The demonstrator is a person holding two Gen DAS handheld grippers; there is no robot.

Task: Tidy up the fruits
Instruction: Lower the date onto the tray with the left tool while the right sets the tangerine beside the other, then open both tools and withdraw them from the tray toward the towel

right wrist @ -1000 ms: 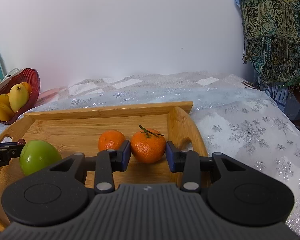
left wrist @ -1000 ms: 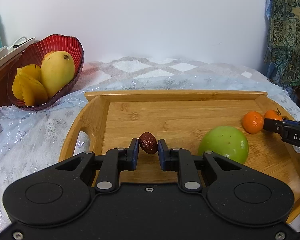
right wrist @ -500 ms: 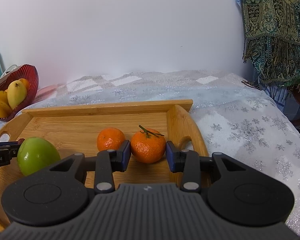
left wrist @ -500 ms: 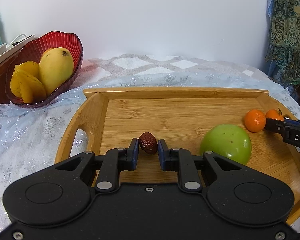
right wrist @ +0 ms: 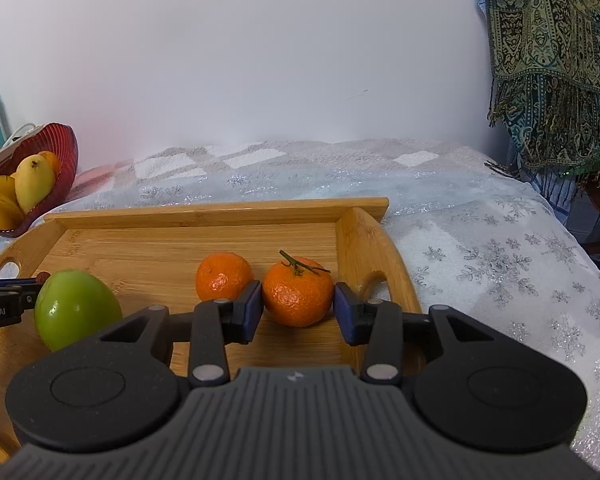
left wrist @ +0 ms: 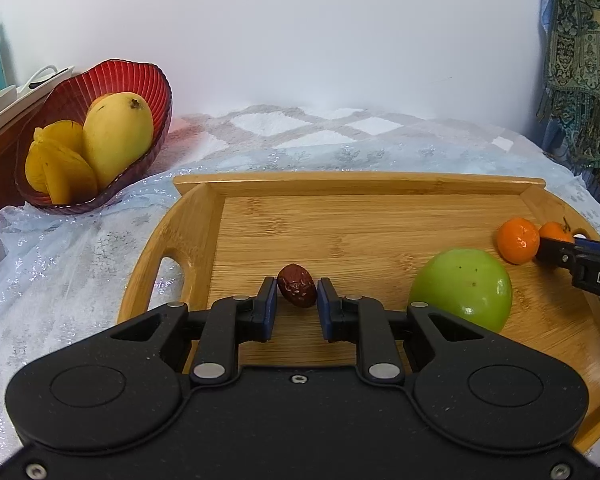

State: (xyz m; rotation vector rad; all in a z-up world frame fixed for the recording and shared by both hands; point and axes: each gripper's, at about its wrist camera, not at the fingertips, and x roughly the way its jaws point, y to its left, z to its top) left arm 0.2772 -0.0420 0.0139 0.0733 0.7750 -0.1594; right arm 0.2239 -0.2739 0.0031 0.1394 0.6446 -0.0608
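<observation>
Left wrist view: close above the wooden tray (left wrist: 380,216), angled down along its tongs (left wrist: 297,304), facing the wall.
Right wrist view: likewise, at the tray's right end.
Shared: tray, green fruit (left wrist: 464,288), red bowl (right wrist: 66,160).

The left black plastic tool (left wrist: 297,307) and right one (right wrist: 299,311) have blue pads, silver screws; white lettering, perhaps a brand.

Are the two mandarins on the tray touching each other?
Apart. The right wrist view shows a strip of tray between the stemless mandarin and the stemmed mandarin.
</observation>
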